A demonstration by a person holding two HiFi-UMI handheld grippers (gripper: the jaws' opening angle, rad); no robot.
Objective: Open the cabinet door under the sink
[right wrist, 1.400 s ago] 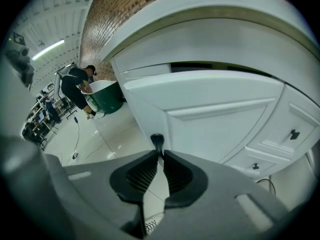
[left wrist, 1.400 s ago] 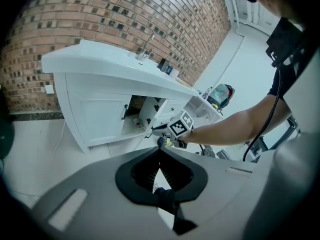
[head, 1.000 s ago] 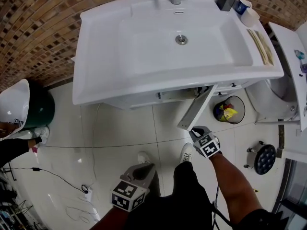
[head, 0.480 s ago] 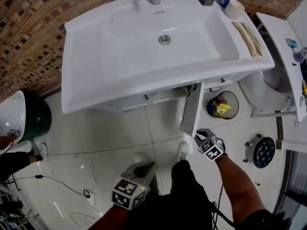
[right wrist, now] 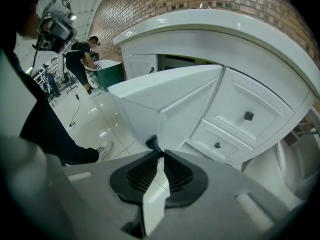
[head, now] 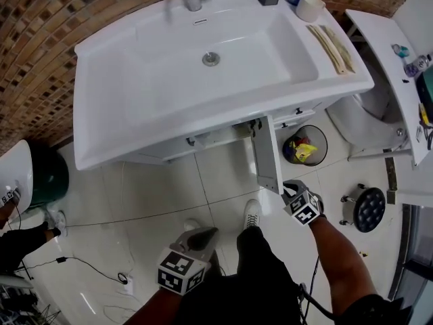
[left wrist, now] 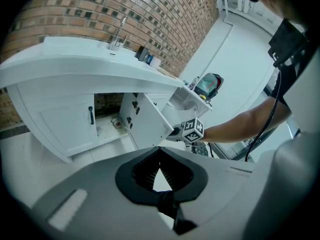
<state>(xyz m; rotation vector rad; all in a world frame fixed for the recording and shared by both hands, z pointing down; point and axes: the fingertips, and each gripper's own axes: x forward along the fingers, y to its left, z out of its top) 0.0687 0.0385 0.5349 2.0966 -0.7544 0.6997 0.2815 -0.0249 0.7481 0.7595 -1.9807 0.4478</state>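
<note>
1. Hanging low over the tiled floor (head: 155, 195), well left of the work, the left gripper (head: 203, 234) has its pads (left wrist: 175, 171) pressed together on nothing.
2. At centre, the cabinet door (head: 266, 156) under the sink (head: 135, 107) stands well open. Seen edge-on from above, its long line runs from the hinges at the cabinet straight out toward the person.
3. At right, the right gripper (head: 289, 187) sits at the door's free outer edge, jaws closed on the dark handle (right wrist: 151, 143). The panel spreads ahead and to the left of them.
4. Only the right hand looks placed to act. Any further opening would likely carry the free edge in an arc rightward, toward the waste bin (head: 304, 145).
</note>
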